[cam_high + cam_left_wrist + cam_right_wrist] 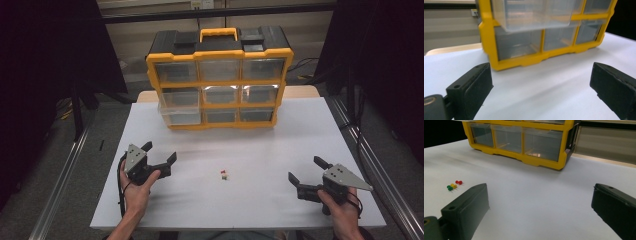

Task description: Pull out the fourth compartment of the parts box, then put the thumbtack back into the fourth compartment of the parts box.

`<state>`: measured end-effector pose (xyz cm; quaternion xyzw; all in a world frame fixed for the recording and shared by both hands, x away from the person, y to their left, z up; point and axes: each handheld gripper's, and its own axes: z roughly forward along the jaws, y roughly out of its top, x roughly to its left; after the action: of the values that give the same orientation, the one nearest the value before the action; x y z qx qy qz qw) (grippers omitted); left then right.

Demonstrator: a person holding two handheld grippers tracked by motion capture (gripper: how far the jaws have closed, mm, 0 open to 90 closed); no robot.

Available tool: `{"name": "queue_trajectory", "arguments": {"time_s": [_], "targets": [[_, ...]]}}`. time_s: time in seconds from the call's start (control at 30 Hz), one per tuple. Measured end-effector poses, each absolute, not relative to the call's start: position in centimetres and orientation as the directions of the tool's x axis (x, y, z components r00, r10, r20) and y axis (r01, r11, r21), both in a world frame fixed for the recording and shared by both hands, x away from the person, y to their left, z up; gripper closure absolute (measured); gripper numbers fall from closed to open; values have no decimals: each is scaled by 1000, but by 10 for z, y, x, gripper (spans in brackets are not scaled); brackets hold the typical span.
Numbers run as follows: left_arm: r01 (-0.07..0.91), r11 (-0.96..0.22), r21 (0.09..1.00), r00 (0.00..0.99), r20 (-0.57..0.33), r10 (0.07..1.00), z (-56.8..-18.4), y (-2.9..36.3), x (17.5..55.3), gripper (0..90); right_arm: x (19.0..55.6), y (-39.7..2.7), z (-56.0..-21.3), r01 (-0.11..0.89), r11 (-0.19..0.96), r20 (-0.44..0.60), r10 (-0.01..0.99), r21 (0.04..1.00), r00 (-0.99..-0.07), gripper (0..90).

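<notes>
On the white table [260, 150] in front of me, three small push pins [224, 175] lie in a tight cluster, roughly midway between my two grippers and well apart from both. From the right gripper view I can pick out their colours: a red pin [458, 182], a yellow pin [453, 186] and a green pin [449, 187], the yellow and green ones touching or nearly so (too small for me to be sure). I hold my left gripper [161, 154] low over the near left part of the table, its jaws spread wide with nothing between them, pointing toward the yellow drawer cabinet [220, 80] at the far edge. My right gripper [306, 171] sits near the table's right front corner, jaws likewise wide apart and empty, angled toward the middle of the table. The cabinet stands upright with three rows of clear drawers; in the left gripper view one drawer [534, 13] in the left column juts out from the frame above the bottom row. My left hand [137, 187] and right hand [342, 210] grip the handles from below.
</notes>
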<state>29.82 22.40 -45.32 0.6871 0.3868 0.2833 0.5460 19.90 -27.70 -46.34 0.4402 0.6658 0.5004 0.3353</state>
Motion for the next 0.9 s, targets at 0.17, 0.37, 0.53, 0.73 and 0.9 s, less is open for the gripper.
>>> {"name": "queue_trajectory", "arguments": {"time_s": [0.17,0.37,0.53,0.73,0.9], "targets": [[241,-28,970,535,-109,838,-460,235,288,51,200,-277,-463,254,103,1,926,962,-377,13],[247,-37,968,533,-104,839,-461,248,275,40,200,-278,-463,253,99,4,927,962,-375,12],[249,-48,967,532,-95,841,-461,256,265,33,199,-279,-463,247,93,6,928,964,-374,12],[251,-57,966,524,-86,847,-461,255,269,31,199,-278,-463,247,102,0,924,964,-382,12],[289,-72,955,543,-102,834,-461,254,275,42,199,-279,-463,248,96,7,924,964,-383,12]]}}
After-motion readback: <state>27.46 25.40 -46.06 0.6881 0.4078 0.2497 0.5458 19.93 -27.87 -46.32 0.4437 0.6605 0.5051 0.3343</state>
